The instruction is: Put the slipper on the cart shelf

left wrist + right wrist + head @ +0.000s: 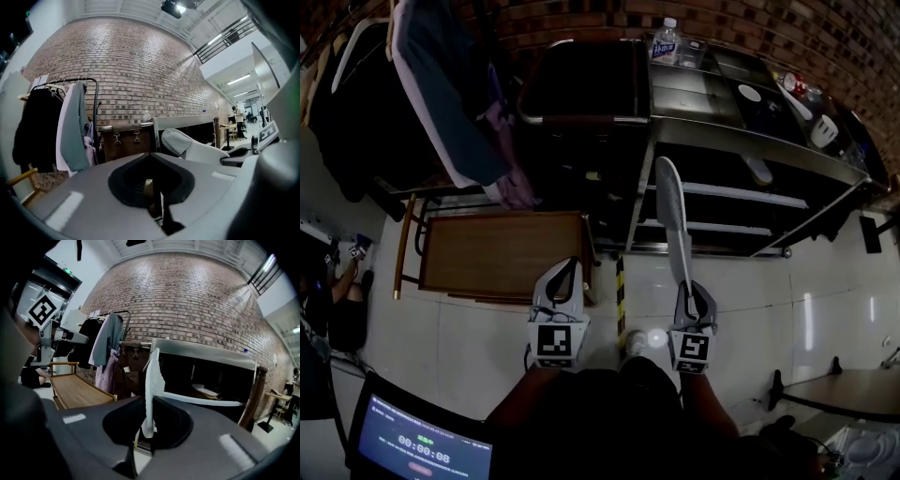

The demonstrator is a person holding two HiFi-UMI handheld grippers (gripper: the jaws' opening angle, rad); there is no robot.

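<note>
We see a low wooden platform (502, 253) beside hanging clothes (441, 94). A brick wall (581, 19) stands behind, and we spot a water bottle (666, 42)

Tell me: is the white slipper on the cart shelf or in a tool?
In a tool. The right tool is shut on the slipper, held on edge, short of the cart shelf.

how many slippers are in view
2. One slipper stands on edge, clamped in the right gripper; the other slipper lies on a cart shelf. More may be hidden in the dark.
</note>
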